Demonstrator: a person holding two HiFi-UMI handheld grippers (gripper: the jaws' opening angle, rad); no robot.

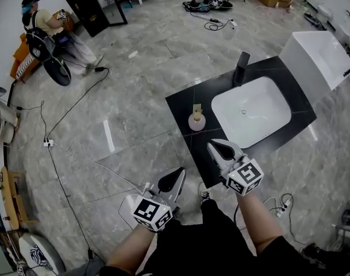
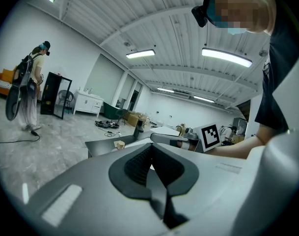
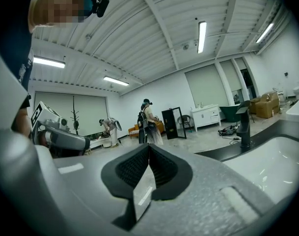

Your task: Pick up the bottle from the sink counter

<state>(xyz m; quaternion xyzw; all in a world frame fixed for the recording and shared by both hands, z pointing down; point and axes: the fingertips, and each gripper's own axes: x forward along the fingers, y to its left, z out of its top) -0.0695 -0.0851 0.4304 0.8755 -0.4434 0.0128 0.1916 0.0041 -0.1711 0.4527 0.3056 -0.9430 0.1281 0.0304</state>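
Note:
The bottle (image 1: 196, 119), pale and round with a wooden top, stands on the black sink counter (image 1: 186, 105) left of the white basin (image 1: 252, 111). My right gripper (image 1: 214, 146) is shut and empty over the counter's near edge, a short way in front of the bottle. My left gripper (image 1: 179, 175) hangs over the floor, nearer to me and left of the counter, its jaws together with nothing between them. In the left gripper view the bottle (image 2: 120, 144) is small and far ahead, with the right gripper (image 2: 178, 140) to its right. The right gripper view does not show the bottle.
A black faucet (image 1: 241, 68) rises behind the basin. A white cabinet (image 1: 318, 53) stands to the counter's right. Cables (image 1: 77, 105) trail across the marble floor on the left. A person (image 1: 45, 30) sits at the far upper left beside a black-framed mirror (image 1: 97, 4).

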